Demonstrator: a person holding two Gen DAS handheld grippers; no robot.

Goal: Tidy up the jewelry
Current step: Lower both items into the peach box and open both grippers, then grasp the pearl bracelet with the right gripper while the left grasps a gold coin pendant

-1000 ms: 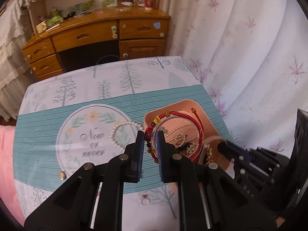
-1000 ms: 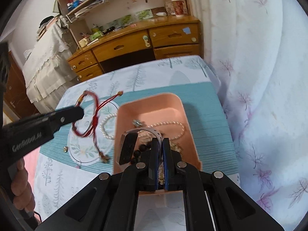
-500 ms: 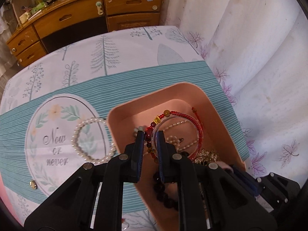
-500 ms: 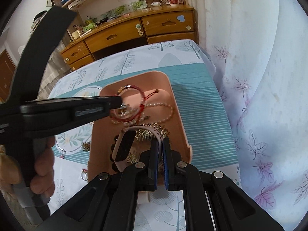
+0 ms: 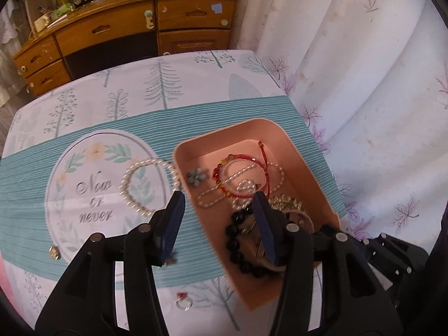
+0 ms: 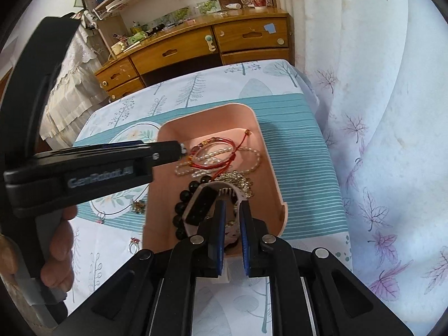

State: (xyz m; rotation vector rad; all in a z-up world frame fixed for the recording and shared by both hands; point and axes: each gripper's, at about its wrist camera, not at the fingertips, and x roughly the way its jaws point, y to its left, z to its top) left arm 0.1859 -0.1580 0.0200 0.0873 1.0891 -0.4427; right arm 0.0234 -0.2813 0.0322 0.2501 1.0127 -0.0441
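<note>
Pink plastic forms the tray that sits on the right side of the tabletop, and most of the jewelry already lies inside it. A red cord bracelet rests flat near the tray's far end, on top of a pearl strand, with a small blue flower piece beside it. Nearer the camera are a black bead bracelet and a gold chain; the right wrist view also shows a watch with a pale band there.

The left tool hangs over the tray's left wall with its jaws spread wide and nothing between them; one finger is outside the tray, the other inside. The right tool sits at the tray's near end with a narrow gap between its fingers, around the watch band or just beside it; whether it actually grips the band cannot be told.

Judging from how things lie, the sorting looks well past halfway. What remains is on the cloth to the left of the tray: a pearl bracelet just beside the tray wall, a ring with a red stone near the front edge, a small gold piece further left, and a dark brooch-like item seen only in the right wrist view. The pearl bracelet seems the nearest pick for the left tool.
</note>
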